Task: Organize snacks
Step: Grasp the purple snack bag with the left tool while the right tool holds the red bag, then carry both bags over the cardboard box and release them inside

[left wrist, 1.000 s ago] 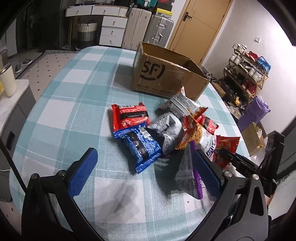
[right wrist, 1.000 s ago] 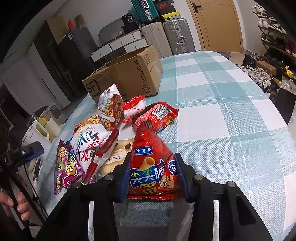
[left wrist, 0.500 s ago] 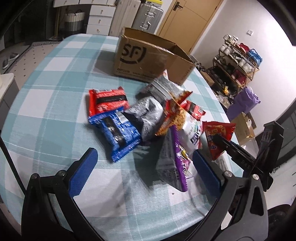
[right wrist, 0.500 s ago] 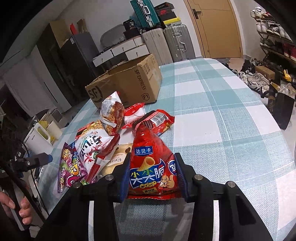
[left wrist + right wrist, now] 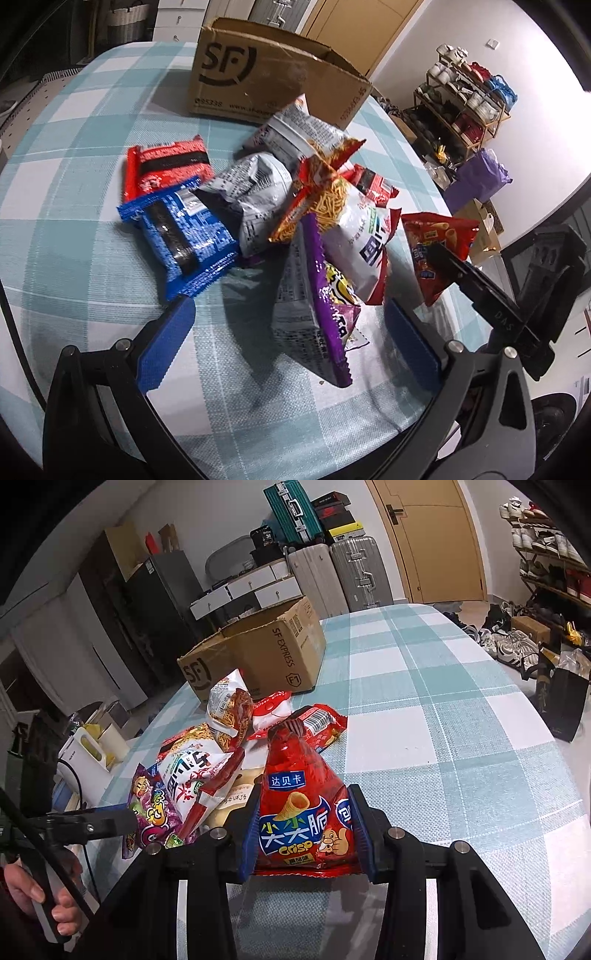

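Snacks lie heaped on the checked tablecloth (image 5: 66,240) in front of the open cardboard box (image 5: 258,74), and your right gripper (image 5: 306,834) is clamped on 1 of them already: the red crisp bag (image 5: 299,805), pinched across its lower half with both blue pads pressing its sides. Your left gripper (image 5: 291,343) is spread wide and holds nothing, and the purple bag (image 5: 325,314) stands on edge between its fingers without either pad touching it. Beside that bag lean the white bag (image 5: 362,240) and the orange noodle-snack bag (image 5: 321,195), with the blue cookie pack (image 5: 181,236) lying flat to the left. Expect all of these to be light, air-filled and crinkly; the foil looks slick, so a pillowy middle may squirm out of a grip, and the contents will likely crush if you squeeze hard. Judging by its pose, take the purple bag across its flat faces near the crimped top seam, where the film is stiffest, and close gently. Lift it clear so it does not drag its neighbours off the heap
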The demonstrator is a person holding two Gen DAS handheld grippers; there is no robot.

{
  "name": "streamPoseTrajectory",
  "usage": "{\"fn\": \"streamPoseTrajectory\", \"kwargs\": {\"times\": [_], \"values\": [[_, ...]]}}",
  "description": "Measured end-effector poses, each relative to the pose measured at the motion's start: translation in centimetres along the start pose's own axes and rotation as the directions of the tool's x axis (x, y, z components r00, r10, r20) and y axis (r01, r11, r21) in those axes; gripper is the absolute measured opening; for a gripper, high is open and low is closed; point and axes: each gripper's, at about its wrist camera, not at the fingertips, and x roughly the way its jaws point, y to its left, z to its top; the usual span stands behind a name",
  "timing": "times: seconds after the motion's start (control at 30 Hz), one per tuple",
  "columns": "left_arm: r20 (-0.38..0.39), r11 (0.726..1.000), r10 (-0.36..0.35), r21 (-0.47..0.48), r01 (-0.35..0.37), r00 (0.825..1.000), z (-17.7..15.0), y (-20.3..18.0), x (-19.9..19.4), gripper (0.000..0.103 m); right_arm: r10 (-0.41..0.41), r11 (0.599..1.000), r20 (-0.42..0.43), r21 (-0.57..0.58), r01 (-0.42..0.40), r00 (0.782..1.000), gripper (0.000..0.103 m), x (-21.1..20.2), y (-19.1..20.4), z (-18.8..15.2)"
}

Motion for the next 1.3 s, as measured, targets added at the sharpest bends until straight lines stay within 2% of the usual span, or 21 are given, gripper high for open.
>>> {"fn": "streamPoseTrajectory", "kwargs": {"times": [0.17,0.37,0.57,0.67,0.8,1.0,1.3], "values": [[-0.018,1.0,0.003,0.004,-0.003,1.0,0.0,-0.4,1.2,0.099,0.003,1.0,0.008,-0.002,-0.003,1.0,0.044,-0.4,-0.1,-0.2],[-0.027,1.0,-0.016,-0.003,0.016,1.0,0.1,-0.8,2.5,0.087,0.004,1.0,0.009,0.002,-0.004,1.0,0.044,-0.3,-0.5,-0.2],[-0.047,0.997,-0.073,-0.02,0.072,0.996,0.3,-0.7,3.6,0.064,0.003,1.0,0.009,0.01,-0.003,1.0,0.044,-0.3,-0.7,-0.3],[-0.043,0.995,-0.103,-0.02,0.102,0.994,0.4,-0.7,4.0,0.046,0.003,1.0,0.01,0.009,-0.003,1.0,0.044,-0.3,-0.7,-0.3],[-0.023,0.991,-0.134,-0.004,0.134,0.991,0.3,-0.6,4.4,0.036,0.003,1.0,0.01,0.009,-0.003,1.0,0.044,-0.3,-0.7,-0.3],[-0.002,0.991,-0.132,-0.004,0.132,0.991,0.7,-0.4,4.8,0.033,0.001,1.0,0.01,0.007,-0.001,1.0,0.044,-0.4,-0.6,-0.3],[0.028,0.988,-0.155,0.006,0.155,0.988,0.3,0.3,2.2,0.033,-0.002,1.0,0.027,-0.007,0.002,1.0,0.044,-1.1,0.5,0.2]]}}
